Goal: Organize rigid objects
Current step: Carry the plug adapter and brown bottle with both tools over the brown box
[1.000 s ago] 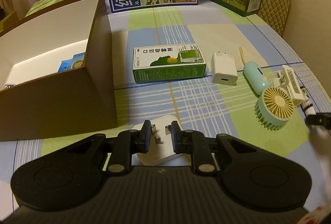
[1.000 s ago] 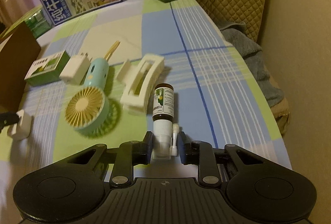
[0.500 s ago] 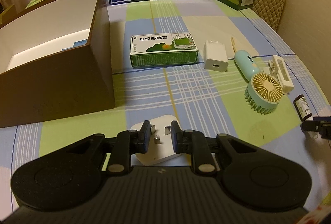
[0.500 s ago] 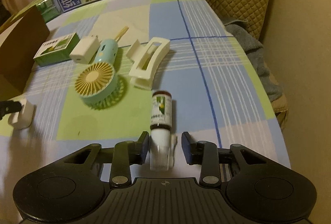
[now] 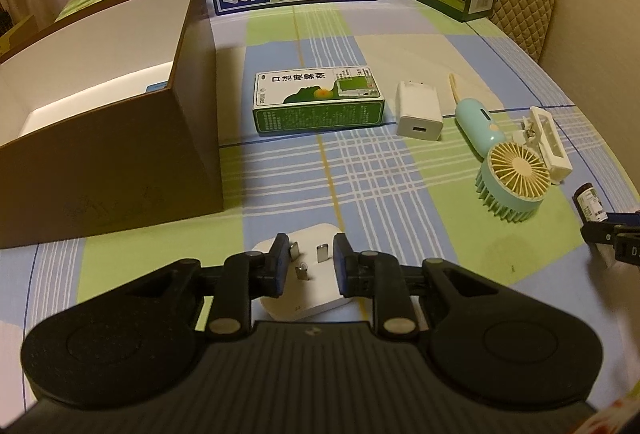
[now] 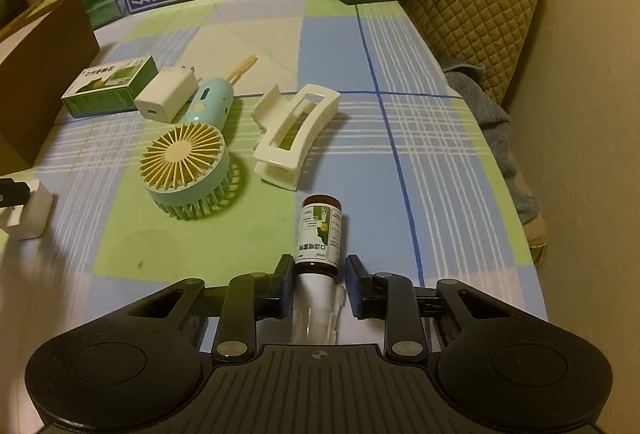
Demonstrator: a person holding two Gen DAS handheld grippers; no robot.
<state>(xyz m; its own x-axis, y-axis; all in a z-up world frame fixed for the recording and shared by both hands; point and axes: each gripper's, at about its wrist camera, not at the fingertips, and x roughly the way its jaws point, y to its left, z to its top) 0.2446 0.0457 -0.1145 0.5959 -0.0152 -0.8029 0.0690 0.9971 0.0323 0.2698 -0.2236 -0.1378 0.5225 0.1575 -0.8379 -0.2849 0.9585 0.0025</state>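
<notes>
- Left gripper (image 5: 307, 266) held a white plug adapter (image 5: 304, 288) between narrow jaws, prongs up; the adapter's near end was hidden behind the gripper body.
- Right gripper (image 6: 319, 276): jaws were closing around a brown spray bottle (image 6: 320, 234) lying on the worktop (image 6: 432, 161); a small gap showed at the right pad, and the nozzle end was partly hidden.
- Beyond the bottle lay a white hair clip (image 6: 294, 133), a mint handheld fan (image 6: 188, 157), a white charger (image 6: 166, 99) and a green carton (image 6: 110, 85), close together.
- An open cardboard box (image 5: 120, 161) stood left, its contents mostly hidden and its left side cut off.
- The worktop's right edge lay near the bottle; bare cloth separated box and adapter.
</notes>
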